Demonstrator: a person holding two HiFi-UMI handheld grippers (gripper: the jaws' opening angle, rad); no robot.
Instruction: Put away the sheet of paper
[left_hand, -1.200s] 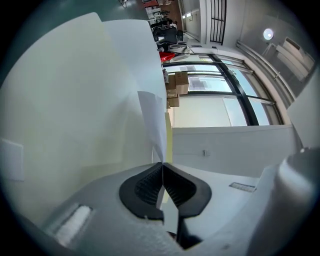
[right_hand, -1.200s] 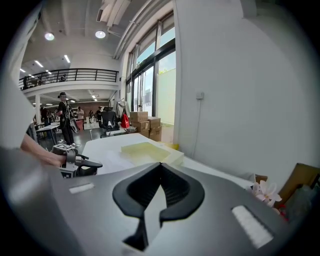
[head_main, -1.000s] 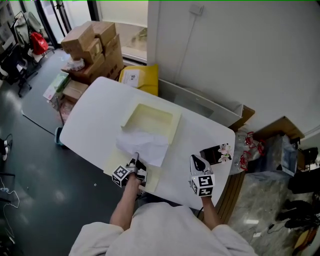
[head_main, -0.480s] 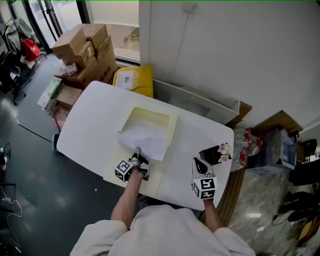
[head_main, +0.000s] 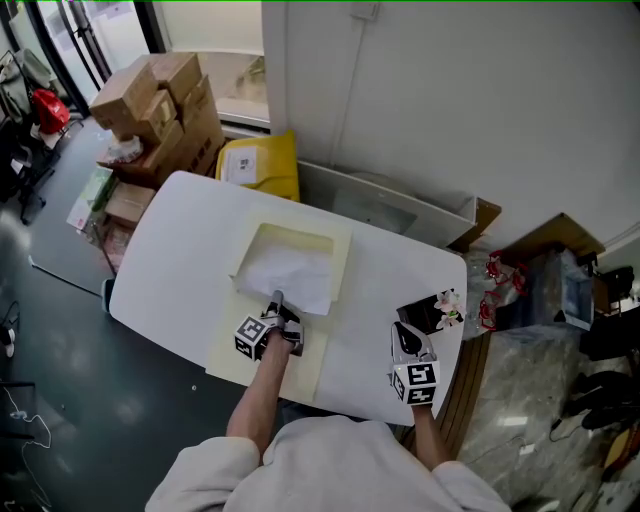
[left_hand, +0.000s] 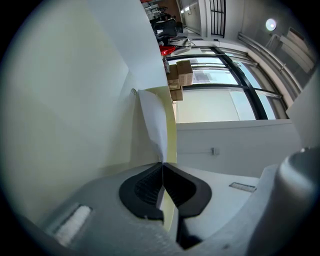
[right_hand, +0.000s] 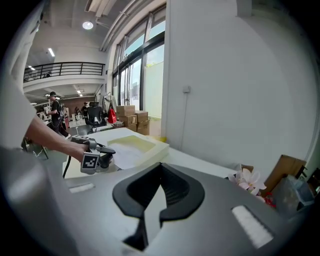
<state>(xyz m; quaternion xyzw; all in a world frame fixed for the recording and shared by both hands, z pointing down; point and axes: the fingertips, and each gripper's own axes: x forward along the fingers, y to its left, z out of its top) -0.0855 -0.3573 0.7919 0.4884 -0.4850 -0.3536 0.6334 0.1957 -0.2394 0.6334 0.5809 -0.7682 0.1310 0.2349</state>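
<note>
1. Head view.
   - White table (head_main: 190, 240) set against the wall.
   - On it, an open cream box (head_main: 342, 250), with a flat cream panel (head_main: 232, 358) lying on the person's side of it.
   - Sheet of paper (head_main: 295, 275): white and creased. It lies mostly over the box's hollow, with its near edge trailing out across the front rim.
   - Left gripper (head_main: 277, 303): at that near edge of the sheet.
   - Right gripper (head_main: 401, 332): well apart at the table's right, just beside a dark item bearing a pale flower (head_main: 447, 300).

2. Left gripper view.
   - The left gripper's jaws are together and clamped on the sheet's margin. The paper (left_hand: 152, 120) rises straight out of the pinch.
   - A strip of the cream box (left_hand: 172, 135) shows just behind the paper.
   - Handling, as I judge it: the hold is thin and sits right at the edge. The push into the box should therefore go low and slow, so that the sheet slides flat and does not buckle or tear.
   - The jaws are best opened only once the trailing edge has cleared the front rim.

3. Right gripper view.
   - The right gripper's jaws are together, with nothing between them.
   - Beyond them, the view runs across the table to the box (right_hand: 150, 145) and the sheet (right_hand: 125, 156).
   - Likely use: this gripper is free to press down a corner, should one spring up above the rim.
</note>
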